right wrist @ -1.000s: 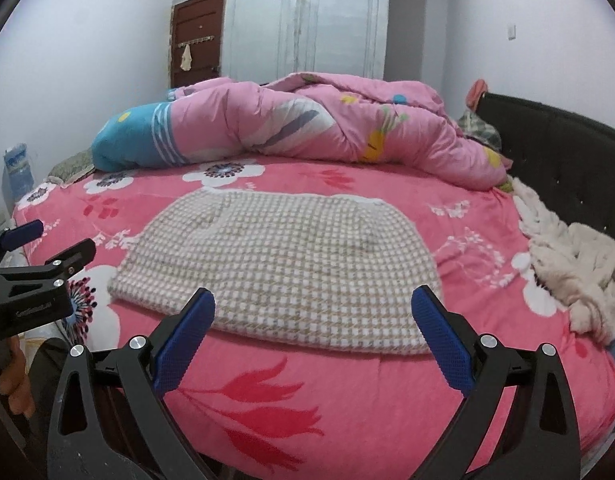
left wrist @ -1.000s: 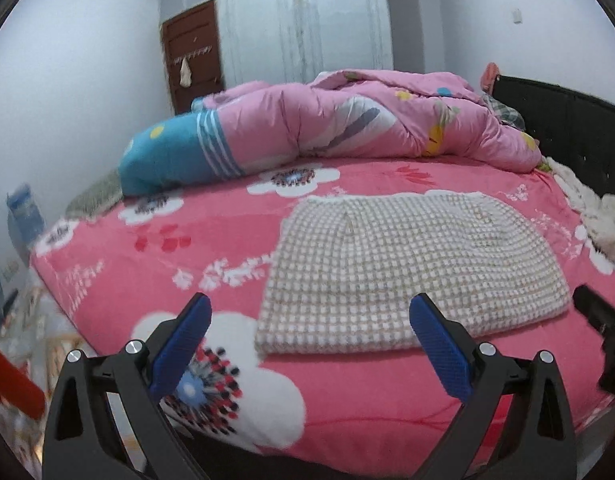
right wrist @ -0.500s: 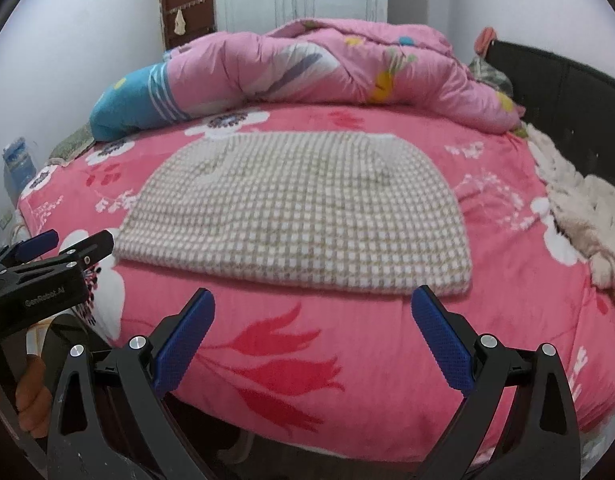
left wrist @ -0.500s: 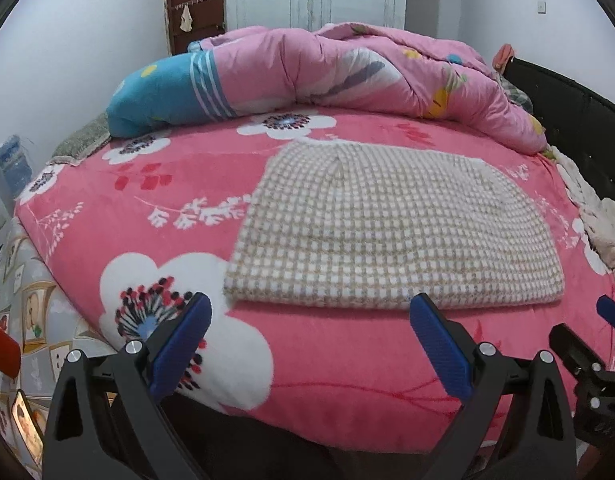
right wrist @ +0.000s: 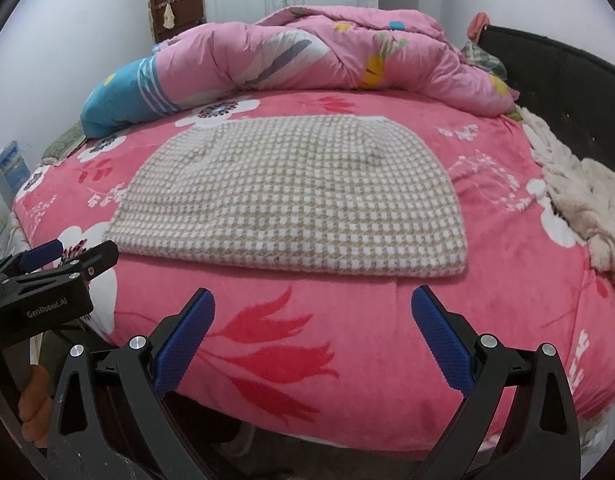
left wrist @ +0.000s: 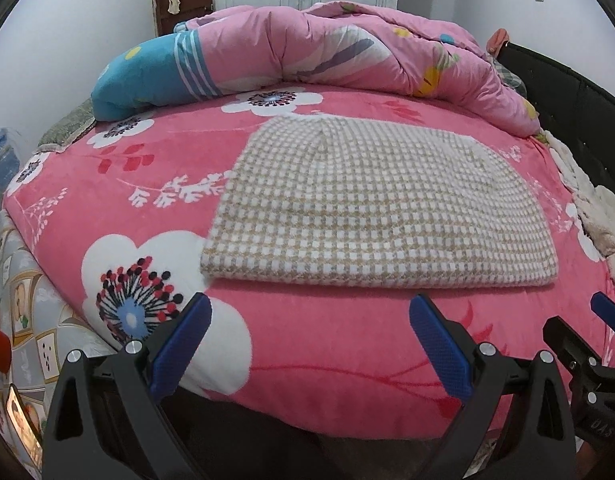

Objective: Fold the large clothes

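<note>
While the checked garment lies folded flat in the middle of the pink flowered bed, your left gripper and right gripper both hover short of the near bed edge, fingers spread wide and empty. A rumpled pink quilt is heaped behind the garment, and a cream blanket lies to its right.

Both grippers, left and right, have black frames, blue textured pads and silver screws; "GenRobot.AI" marks the left one.
</note>
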### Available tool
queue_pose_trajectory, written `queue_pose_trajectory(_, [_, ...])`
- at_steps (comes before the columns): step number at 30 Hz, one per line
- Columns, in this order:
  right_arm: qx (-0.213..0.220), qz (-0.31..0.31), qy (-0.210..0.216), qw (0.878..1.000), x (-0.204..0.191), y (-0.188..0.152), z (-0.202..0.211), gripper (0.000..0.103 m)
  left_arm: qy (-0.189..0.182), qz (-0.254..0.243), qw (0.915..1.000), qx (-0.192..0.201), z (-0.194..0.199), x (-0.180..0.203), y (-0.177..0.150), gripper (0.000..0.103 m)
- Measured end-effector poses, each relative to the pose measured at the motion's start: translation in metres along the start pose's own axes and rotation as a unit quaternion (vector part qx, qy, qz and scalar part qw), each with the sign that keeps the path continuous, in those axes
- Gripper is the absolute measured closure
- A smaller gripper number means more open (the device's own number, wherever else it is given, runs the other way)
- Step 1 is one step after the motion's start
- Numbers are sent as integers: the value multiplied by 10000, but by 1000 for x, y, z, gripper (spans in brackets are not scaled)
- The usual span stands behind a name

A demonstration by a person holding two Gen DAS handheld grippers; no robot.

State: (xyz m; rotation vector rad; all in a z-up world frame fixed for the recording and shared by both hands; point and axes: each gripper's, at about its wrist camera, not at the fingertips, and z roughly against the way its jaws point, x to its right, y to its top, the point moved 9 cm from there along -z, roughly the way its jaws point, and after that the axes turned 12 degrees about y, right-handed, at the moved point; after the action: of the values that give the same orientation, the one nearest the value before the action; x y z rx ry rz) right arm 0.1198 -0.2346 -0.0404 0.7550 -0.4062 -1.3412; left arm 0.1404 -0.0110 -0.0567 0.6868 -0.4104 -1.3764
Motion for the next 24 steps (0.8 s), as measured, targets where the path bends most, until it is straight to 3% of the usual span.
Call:
queue_pose_trajectory(10, [138,3,-86,9999,13,11,7,8,-48,41,9999,145,6,0,4,5])
queue_pose_trajectory(24, [522,178,-170,9983,3,25,24,8,-180,71,9988,453,23,1,7,5])
